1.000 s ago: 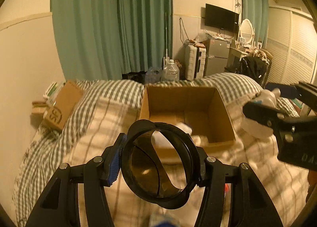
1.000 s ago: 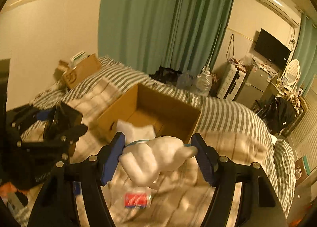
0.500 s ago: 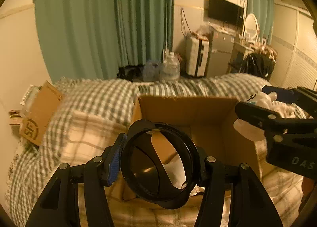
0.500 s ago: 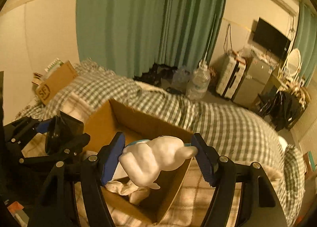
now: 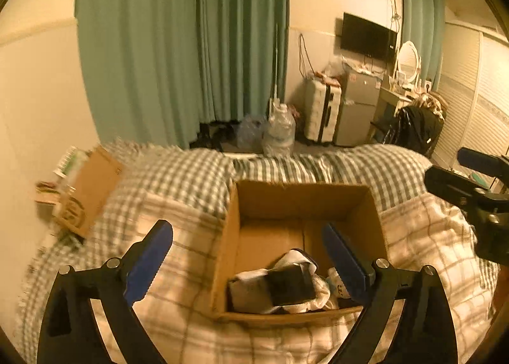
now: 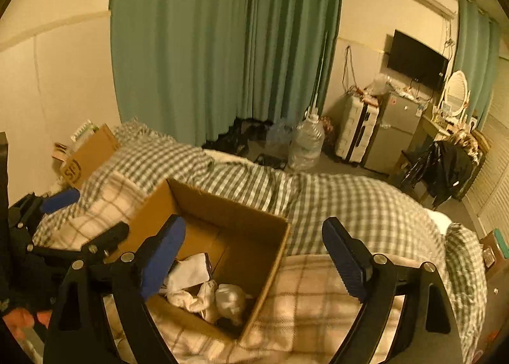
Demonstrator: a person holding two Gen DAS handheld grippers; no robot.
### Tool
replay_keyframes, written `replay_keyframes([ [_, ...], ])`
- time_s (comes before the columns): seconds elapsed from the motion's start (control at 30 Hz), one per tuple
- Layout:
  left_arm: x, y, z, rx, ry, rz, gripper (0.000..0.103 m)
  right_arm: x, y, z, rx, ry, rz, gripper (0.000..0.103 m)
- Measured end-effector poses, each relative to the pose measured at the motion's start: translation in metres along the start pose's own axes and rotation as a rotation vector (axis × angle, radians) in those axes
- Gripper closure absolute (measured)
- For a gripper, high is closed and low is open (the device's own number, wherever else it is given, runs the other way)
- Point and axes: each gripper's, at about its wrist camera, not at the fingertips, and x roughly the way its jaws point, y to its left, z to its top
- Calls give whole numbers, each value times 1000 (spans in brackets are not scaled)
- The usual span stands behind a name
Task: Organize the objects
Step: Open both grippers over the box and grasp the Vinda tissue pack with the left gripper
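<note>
Both grippers, left [image 5: 246,254] and right [image 6: 254,251], hang wide open and empty over the box [image 5: 372,221], toy [image 6: 230,300] lying inside it.

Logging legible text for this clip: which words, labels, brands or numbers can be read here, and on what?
"SF": printed logo on the flattened cardboard box at the bed's far left.
A dark mark on the white item in the open cardboard box: too blurred to read.
Nothing else is legible.
</note>
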Motion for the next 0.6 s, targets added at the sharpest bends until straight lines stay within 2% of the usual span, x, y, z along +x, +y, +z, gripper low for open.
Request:
replay_keyframes([
  [0.1, -34, 2, 3, 1, -33, 5, 0, -44, 0, 1, -13, -38, -22, 15],
  [0.3, -91, 4, -3, 25, -92, 13, 0, -118, 3, -9, -22, -111, -50, 10],
  [0.47, -125, 12, -20, 10, -114, 3, 0, -157, 11, -23, -29, -140, -62, 10],
  [0.6, -138, 18, -44, -2, -108, 10, 0, -177, 23, -43, -63, -169, -78, 9],
])
